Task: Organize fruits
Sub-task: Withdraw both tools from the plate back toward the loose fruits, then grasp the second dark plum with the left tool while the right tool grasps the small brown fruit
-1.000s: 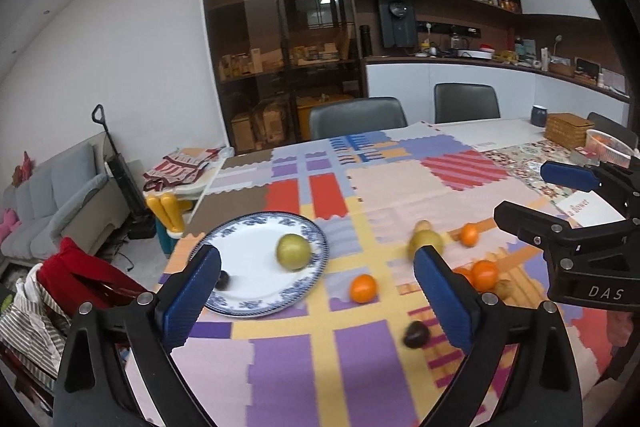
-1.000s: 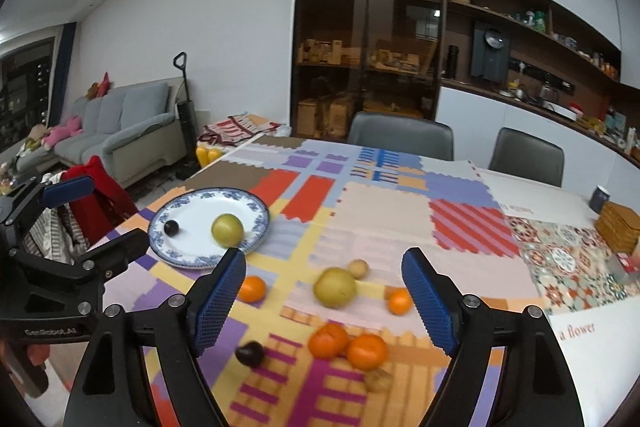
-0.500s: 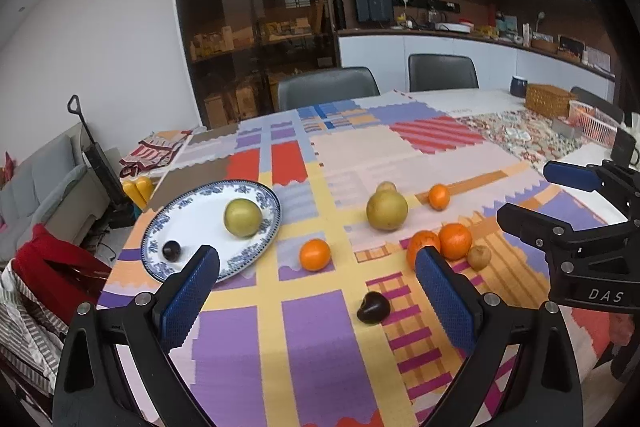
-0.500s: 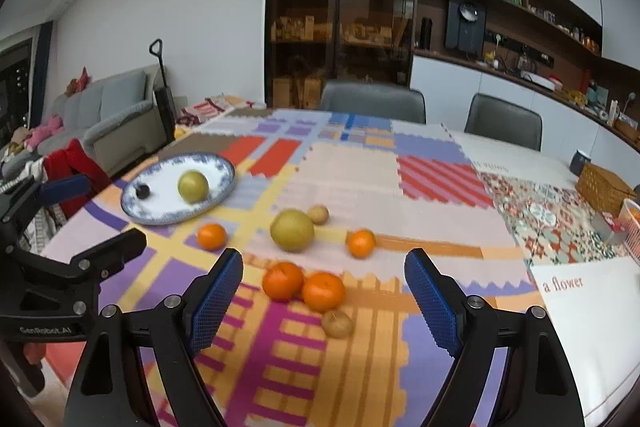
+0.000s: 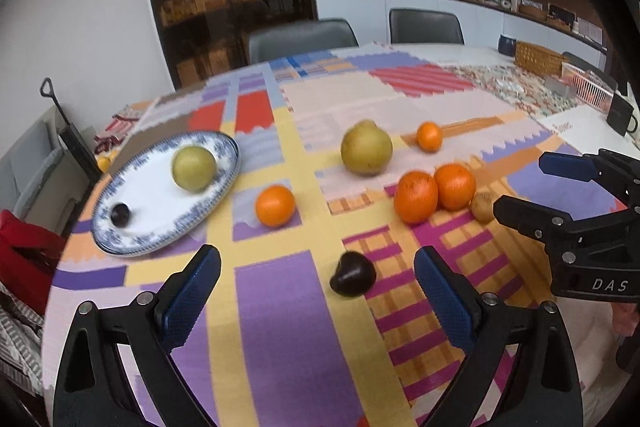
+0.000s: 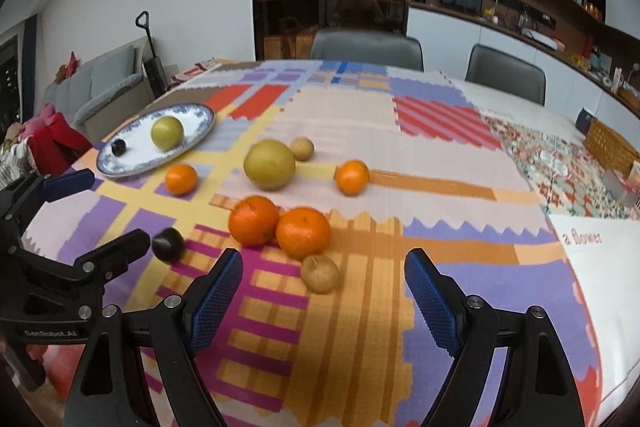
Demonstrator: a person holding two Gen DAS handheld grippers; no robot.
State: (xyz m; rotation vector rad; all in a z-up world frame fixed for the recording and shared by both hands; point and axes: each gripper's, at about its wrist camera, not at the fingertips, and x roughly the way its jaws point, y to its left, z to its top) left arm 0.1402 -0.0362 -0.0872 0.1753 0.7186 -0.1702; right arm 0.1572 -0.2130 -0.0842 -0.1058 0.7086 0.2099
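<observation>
Fruit lies scattered on the patchwork-clothed surface (image 6: 400, 147). The blue-rimmed plate (image 5: 132, 227) at the left carries a green apple (image 5: 194, 169) and a small dark plum (image 5: 120, 214). Off the plate sit a lone orange (image 5: 275, 206), a large yellow pear (image 6: 269, 165), two touching oranges (image 6: 280, 227), a small brown fruit (image 6: 320, 273) just beside them, and another dark plum (image 5: 353, 274). The left claw (image 5: 316, 293) and right claw (image 6: 322, 297) both gape wide, holding nothing, above the near edge.
</observation>
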